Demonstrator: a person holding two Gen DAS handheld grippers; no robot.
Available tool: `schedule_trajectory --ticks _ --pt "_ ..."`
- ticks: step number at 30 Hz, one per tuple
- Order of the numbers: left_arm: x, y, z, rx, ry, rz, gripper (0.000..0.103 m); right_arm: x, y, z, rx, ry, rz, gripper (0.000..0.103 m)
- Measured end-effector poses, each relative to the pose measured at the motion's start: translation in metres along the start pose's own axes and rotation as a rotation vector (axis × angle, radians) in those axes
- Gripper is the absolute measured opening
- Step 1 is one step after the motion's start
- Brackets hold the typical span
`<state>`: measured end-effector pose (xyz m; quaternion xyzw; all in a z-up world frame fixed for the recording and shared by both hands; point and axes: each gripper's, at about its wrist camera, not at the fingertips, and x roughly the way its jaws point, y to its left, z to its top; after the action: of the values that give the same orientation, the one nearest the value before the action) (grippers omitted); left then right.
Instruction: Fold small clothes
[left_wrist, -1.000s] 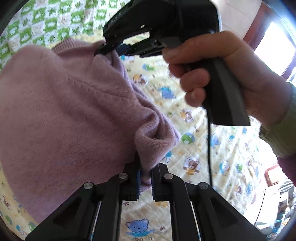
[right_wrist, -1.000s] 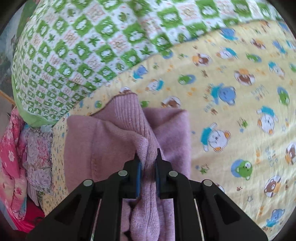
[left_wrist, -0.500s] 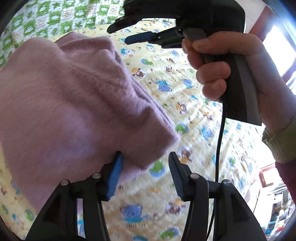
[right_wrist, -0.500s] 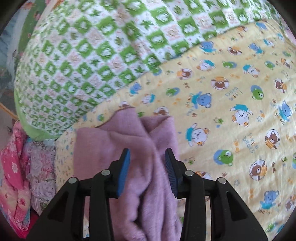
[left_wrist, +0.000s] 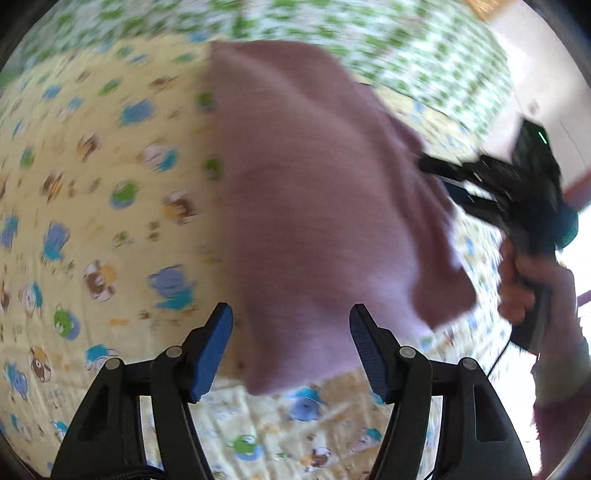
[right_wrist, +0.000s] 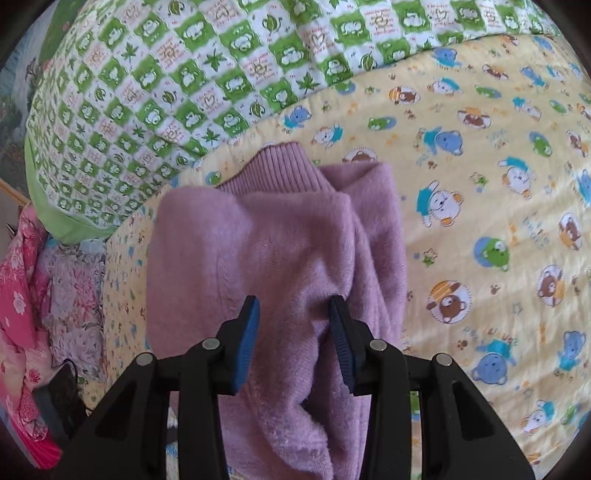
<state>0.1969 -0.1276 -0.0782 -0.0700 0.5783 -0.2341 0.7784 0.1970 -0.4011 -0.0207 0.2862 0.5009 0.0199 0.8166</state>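
Fuzzy knit sweater (right_wrist: 280, 251) — matt cotton sheet (right_wrist: 491, 155)

Black claw (right_wrist: 293, 332) arms, blue ribbed pads (right_wrist: 247, 332), silver screws.

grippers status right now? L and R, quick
Left gripper: open, holding nothing, purple sweater lying just ahead.
Right gripper: open, fingers astride the purple sweater, not clamped.

A home bedroom: a cartoon-bear bedsheet (right_wrist: 480, 177), a green checked quilt (right_wrist: 192, 74) and heaped floral bedding (right_wrist: 40, 295).
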Motion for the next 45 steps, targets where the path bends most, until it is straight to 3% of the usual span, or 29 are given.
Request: schedule_trajectory --ticks 1,2,3,7,10,13,16,17,20,21,24,26,30,33,36,39,43,45 --pt "0.003 0.007 0.003 -0.02 0.002 -0.001 0.066 0.003 0.001 0.001 -0.005 0.001 0.003 0.04" --pt "0.002 0.014 0.006 -0.027 0.002 0.004 0.066 0.004 0.002 0.001 -0.009 -0.003 0.007 0.028" --pt "0.003 0.018 0.01 -0.031 0.002 0.009 0.066 0.004 0.003 0.002 -0.01 -0.008 0.011 0.008" --pt "0.009 0.018 0.019 -0.027 0.008 0.005 0.066 -0.025 -0.006 0.005 0.05 -0.103 0.07 0.007" --pt "0.009 0.012 0.024 -0.003 0.001 -0.008 0.069 -0.048 -0.027 -0.004 0.098 -0.16 0.046 0.007" --pt "0.018 0.0 0.025 0.011 0.019 -0.02 0.07 -0.037 -0.059 -0.019 0.177 -0.123 0.007 0.006" --pt "0.028 -0.006 0.022 0.035 0.038 -0.006 0.07 -0.022 -0.076 -0.031 0.218 -0.109 0.029 0.007" --pt "0.031 -0.005 0.022 0.038 0.043 -0.001 0.071 -0.02 -0.075 -0.033 0.215 -0.118 0.029 0.008" --pt "0.037 -0.005 0.021 0.03 0.059 -0.003 0.071 -0.024 -0.071 -0.03 0.235 -0.131 -0.018 0.031" --pt "0.037 -0.004 0.021 0.027 0.058 -0.006 0.071 -0.028 -0.068 -0.027 0.236 -0.147 -0.034 0.035" --pt "0.03 -0.006 0.027 0.024 0.042 -0.011 0.071 -0.051 -0.043 -0.016 0.132 -0.229 -0.097 0.035" --pt "0.024 -0.005 0.031 0.018 0.025 -0.014 0.071 -0.059 -0.025 -0.006 0.054 -0.261 -0.06 0.035" --pt "0.012 -0.001 0.052 -0.001 -0.021 -0.027 0.071 -0.036 0.014 0.023 -0.057 -0.16 0.127 0.035" --pt "0.01 0.001 0.074 -0.02 -0.045 -0.029 0.071 0.01 0.026 0.041 -0.055 0.011 0.231 0.035" --pt "0.015 0.004 0.091 -0.035 -0.051 -0.025 0.073 0.04 0.015 0.054 -0.011 0.038 0.159 0.035" --pt "0.025 0.003 0.1 -0.028 -0.042 -0.013 0.076 0.058 -0.009 0.077 0.095 -0.013 0.134 0.028" --pt "0.035 0.004 0.107 -0.03 -0.04 -0.004 0.078 0.054 -0.003 0.091 0.068 -0.09 0.075 0.026" --pt "0.036 0.005 0.107 -0.04 -0.038 -0.007 0.078 0.037 -0.003 0.093 0.075 -0.152 0.008 0.03"
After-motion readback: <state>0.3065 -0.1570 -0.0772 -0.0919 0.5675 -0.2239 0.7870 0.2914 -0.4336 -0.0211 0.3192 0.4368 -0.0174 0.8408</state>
